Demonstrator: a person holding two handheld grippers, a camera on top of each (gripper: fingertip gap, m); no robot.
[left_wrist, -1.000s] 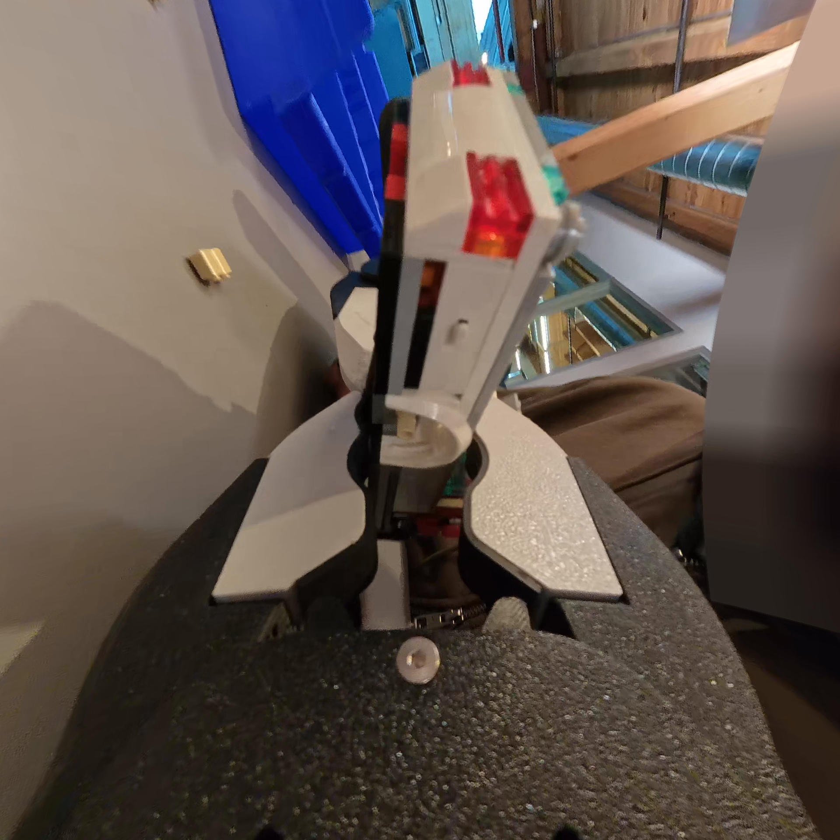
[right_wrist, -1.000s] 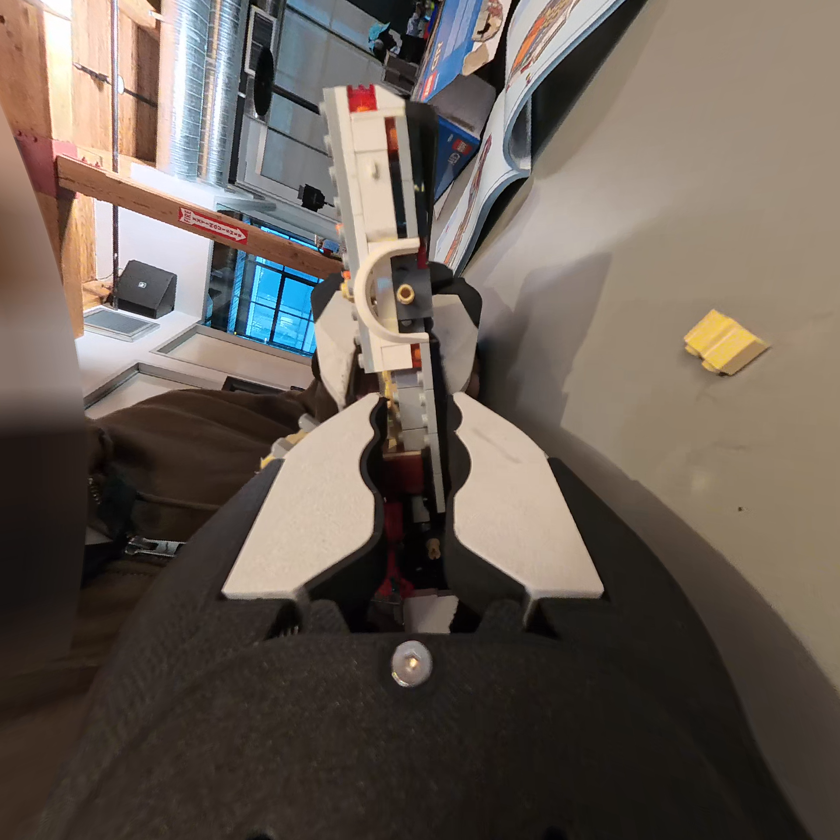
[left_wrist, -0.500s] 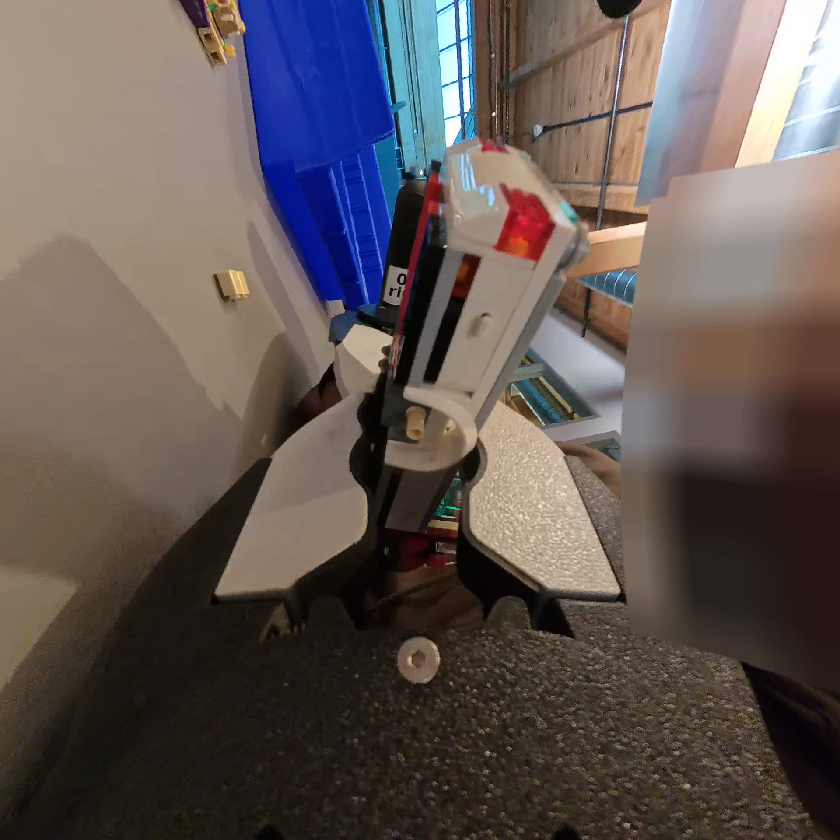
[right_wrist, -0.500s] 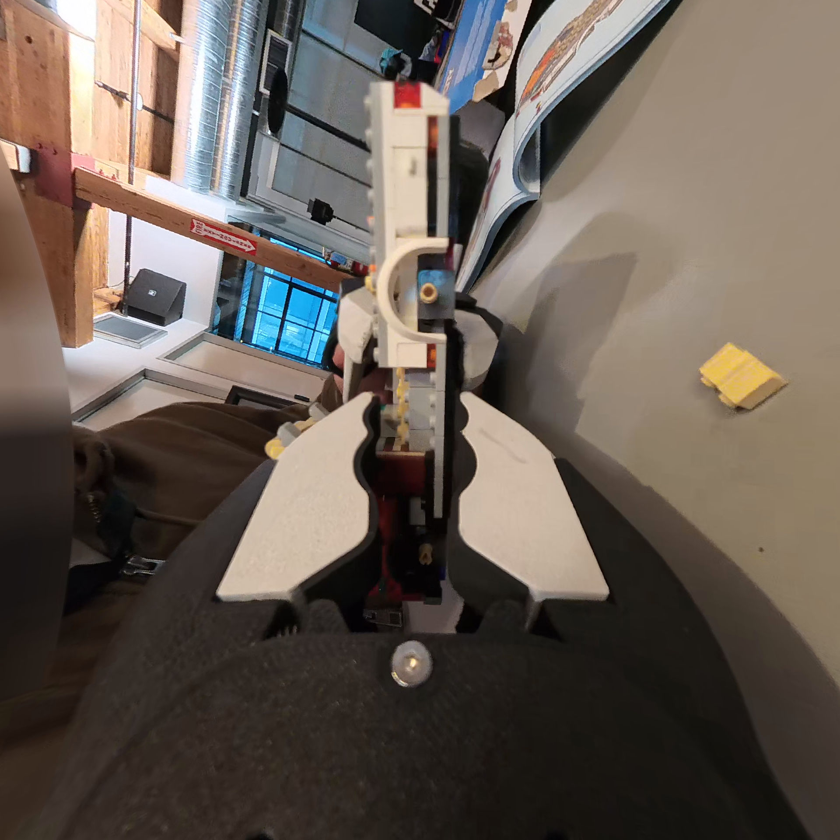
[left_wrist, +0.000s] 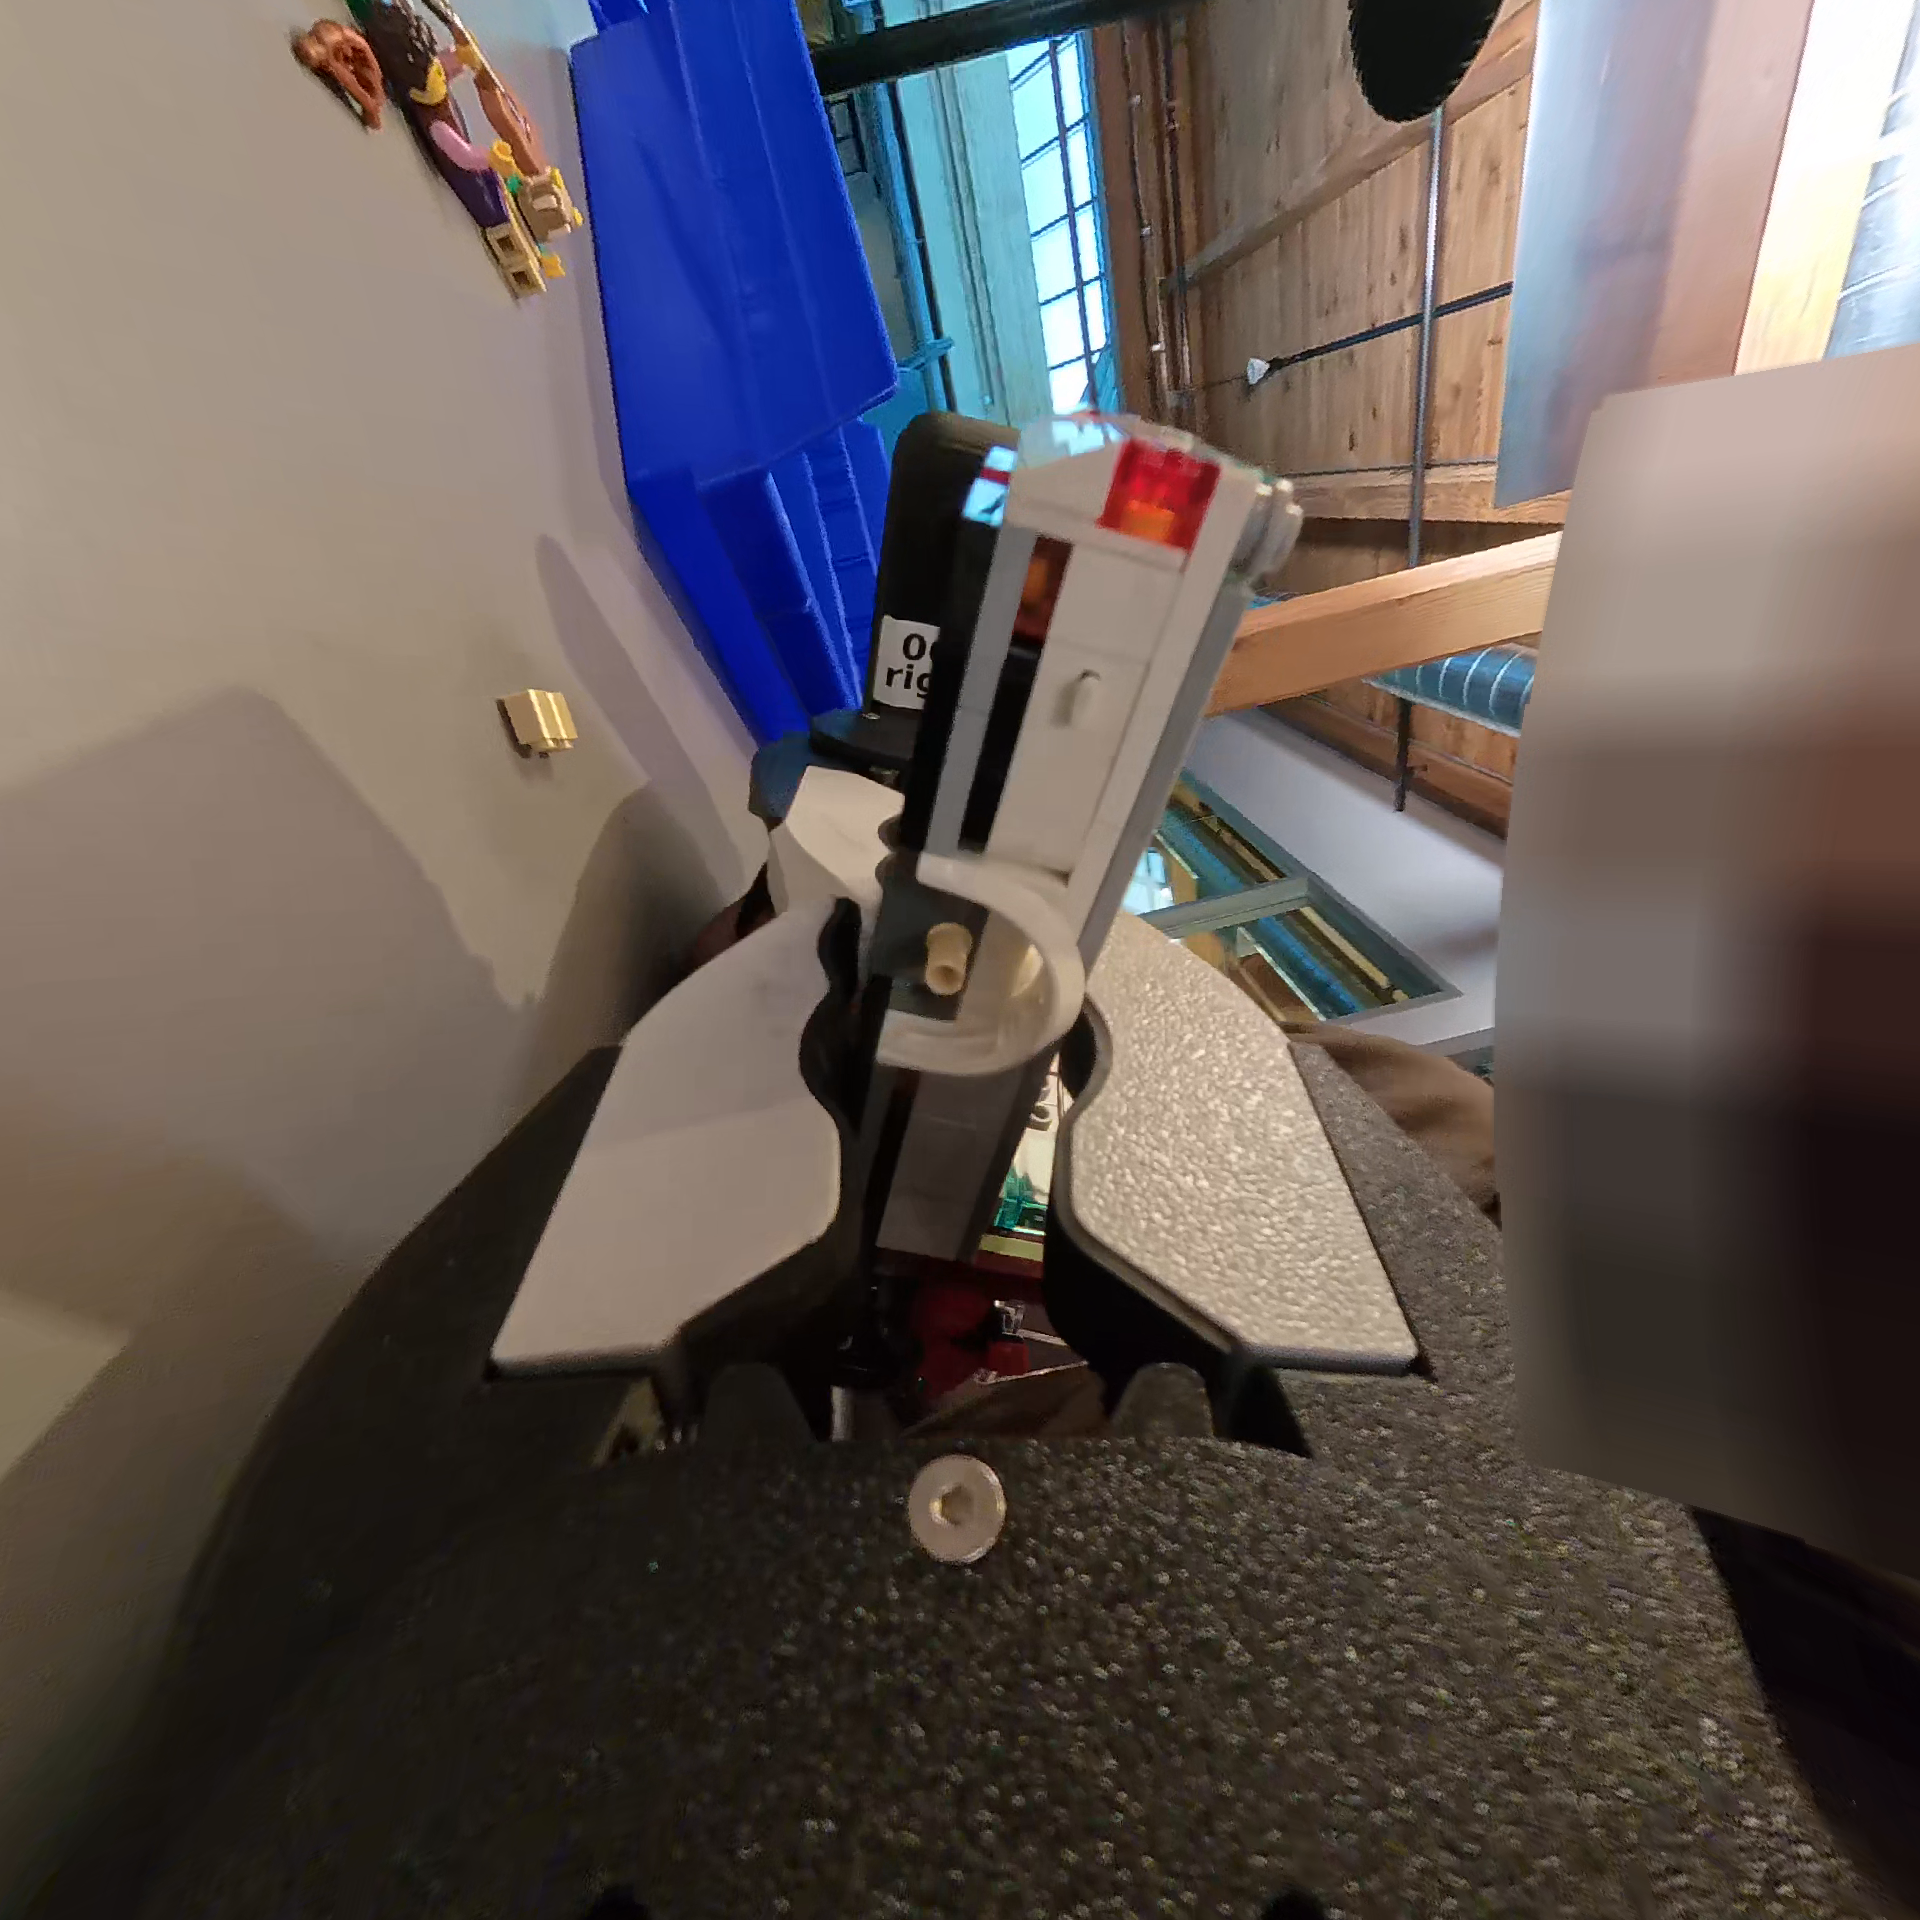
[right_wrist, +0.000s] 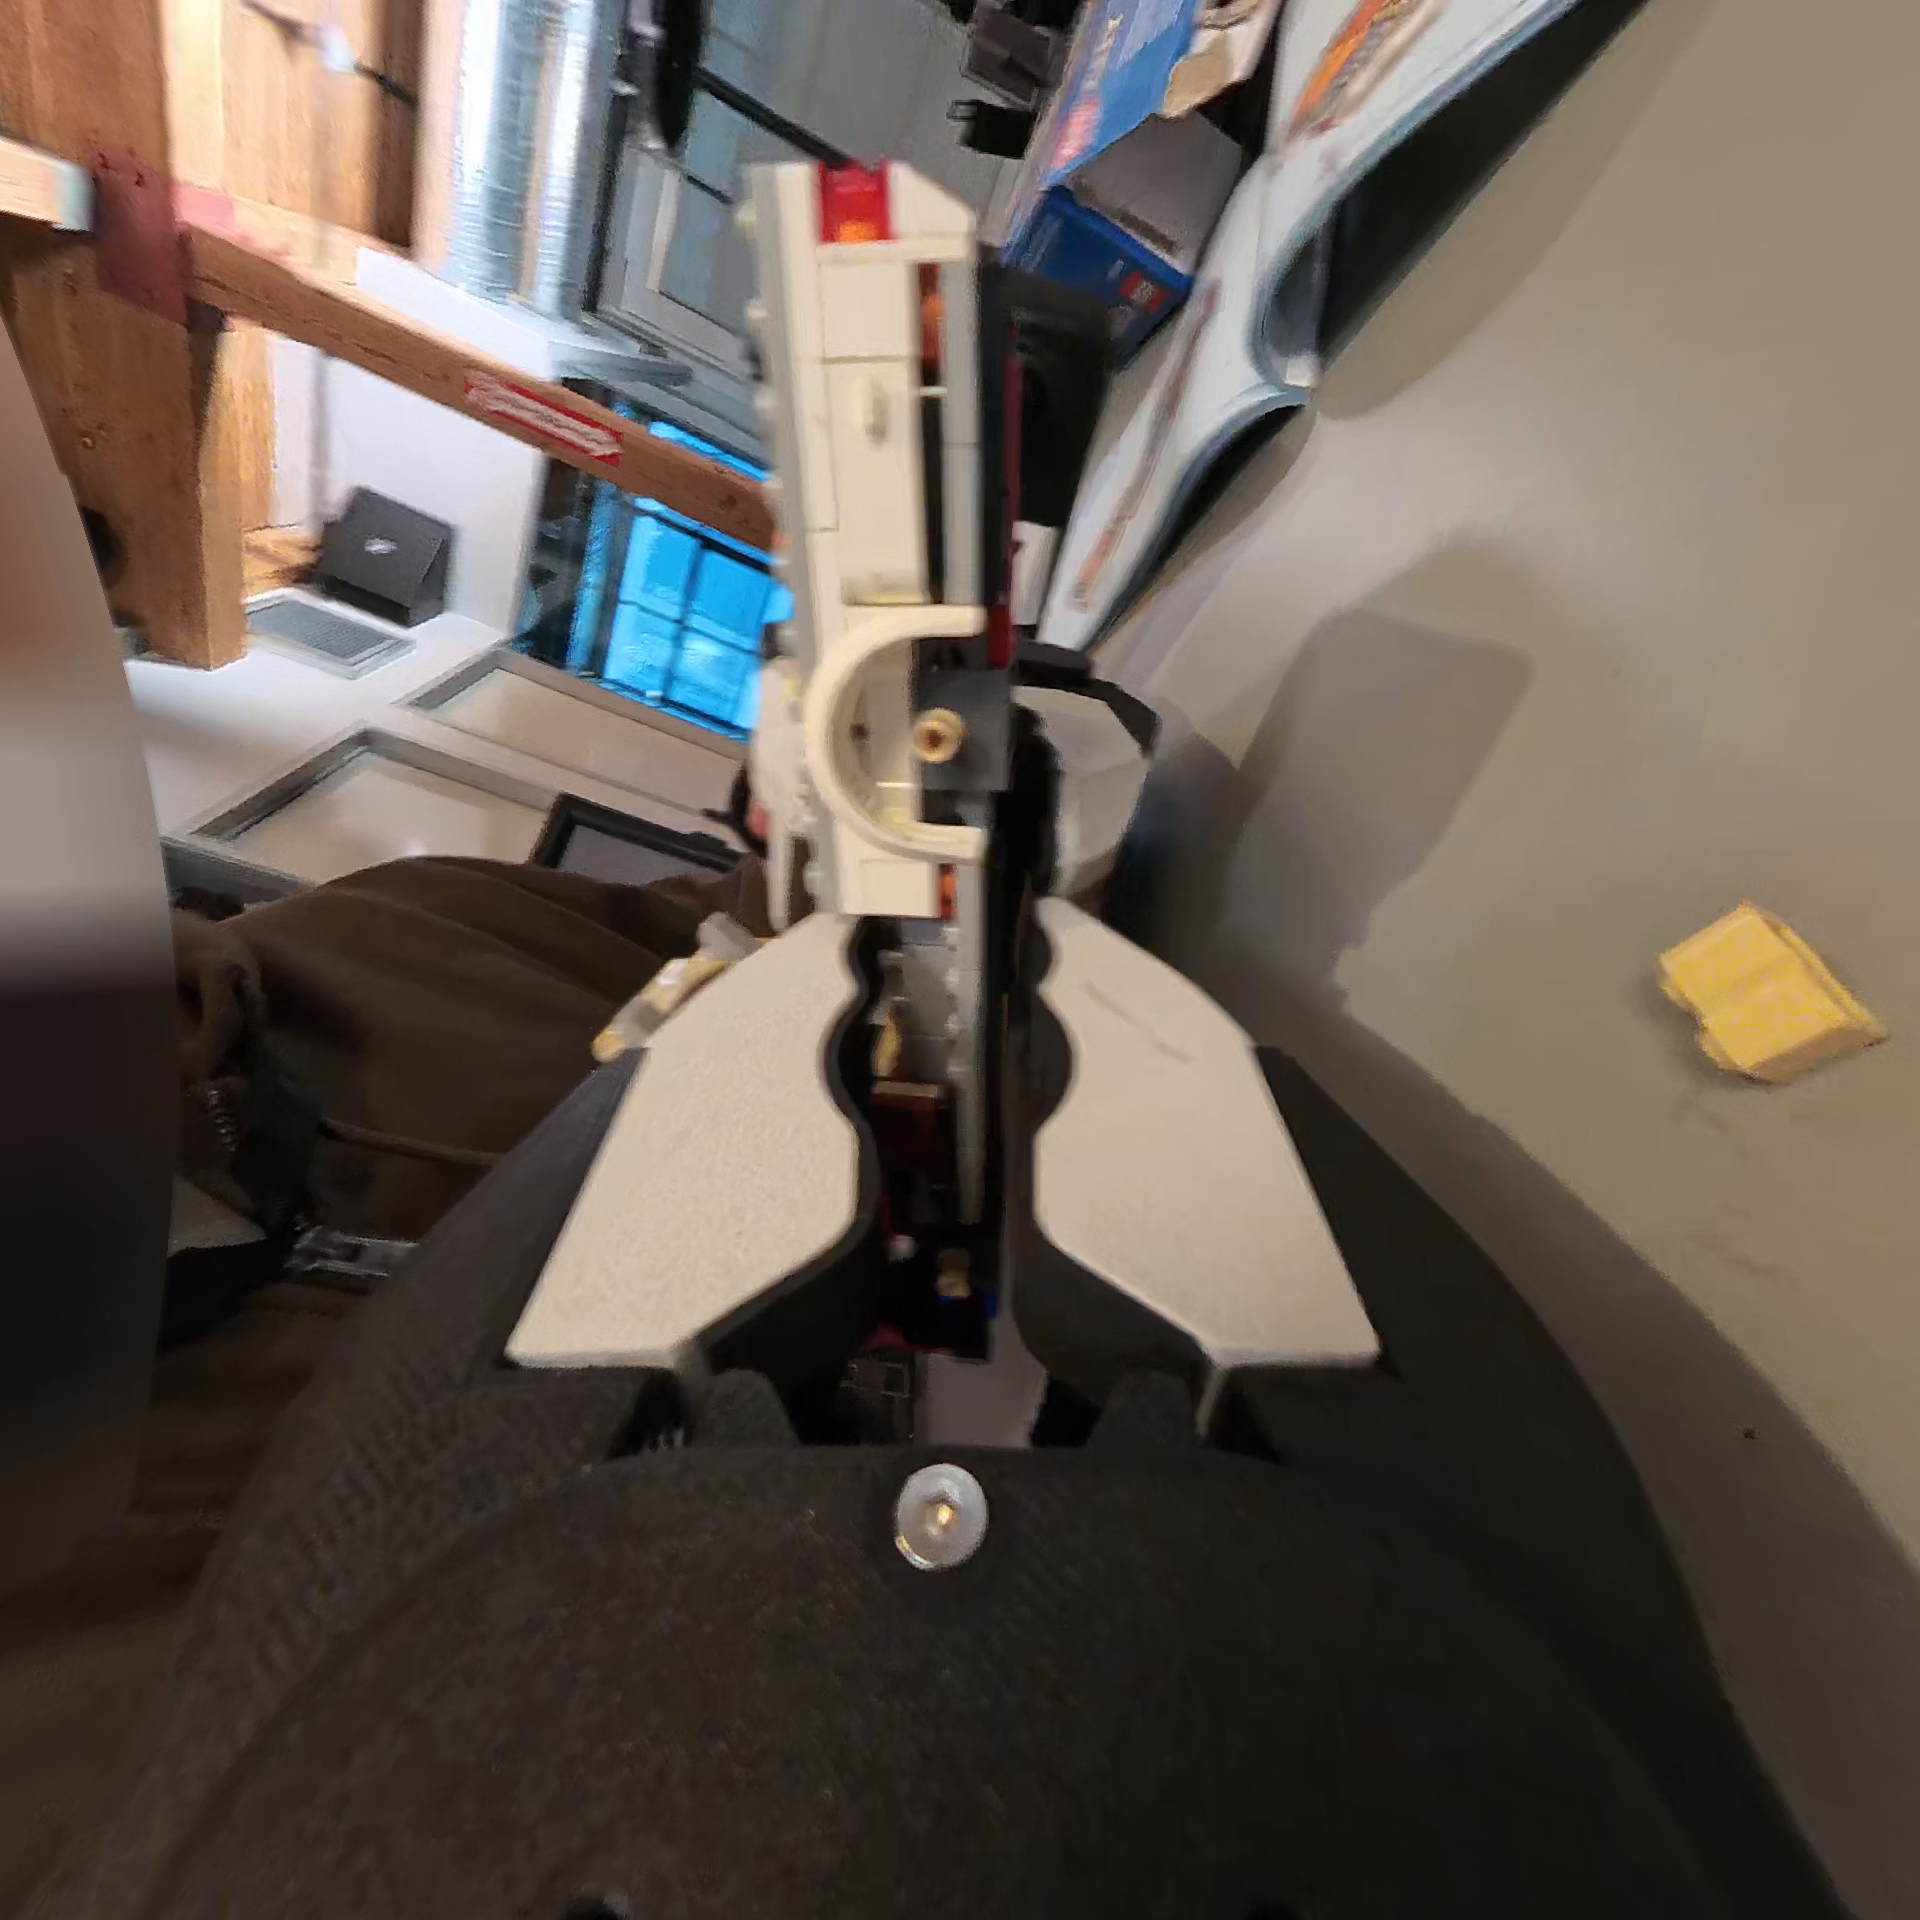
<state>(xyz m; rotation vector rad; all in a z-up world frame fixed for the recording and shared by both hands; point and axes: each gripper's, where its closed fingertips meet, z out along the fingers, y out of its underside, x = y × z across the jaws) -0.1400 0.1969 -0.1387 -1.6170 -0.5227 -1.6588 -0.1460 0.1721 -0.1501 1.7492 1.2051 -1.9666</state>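
Left wrist view.
- Left gripper (left_wrist: 961, 1023): fingers clamped on the lower part of a white toy-brick vehicle model (left_wrist: 1081, 665), pads against both sides. The model is held in the air, off the grey table (left_wrist: 260, 582).
- The model: white body, black panel along one side, red translucent brick at the far end, white wheel arch just beyond the fingertips with a tan axle pin (left_wrist: 948, 954) and no wheel on it.
- Right gripper (left_wrist: 831, 831): seen beyond the model, its white fingers against the model's far side.
- Loose on the table: a tan brick (left_wrist: 540, 719), well apart from the model; toward the far edge, a cluster of small figure parts (left_wrist: 457, 145) beside stacked blue bins (left_wrist: 748, 312).

Right wrist view (blurred).
- Right gripper (right_wrist: 945, 940): fingers closed on the same model (right_wrist: 883, 499), gripped across its thin section; the wheel arch with bare pin sits just past the fingertips.
- Left gripper (right_wrist: 1091, 769): partly visible behind the model.
- On the table (right_wrist: 1558, 520): a pale yellow brick (right_wrist: 1756, 1013) lying apart; an open instruction booklet (right_wrist: 1278, 312) and a blue box (right_wrist: 1101, 260) toward the far edge.

Progress, as a judgement: body largely assembled; the visible axle lacks a wheel; loose bricks remain unplaced.
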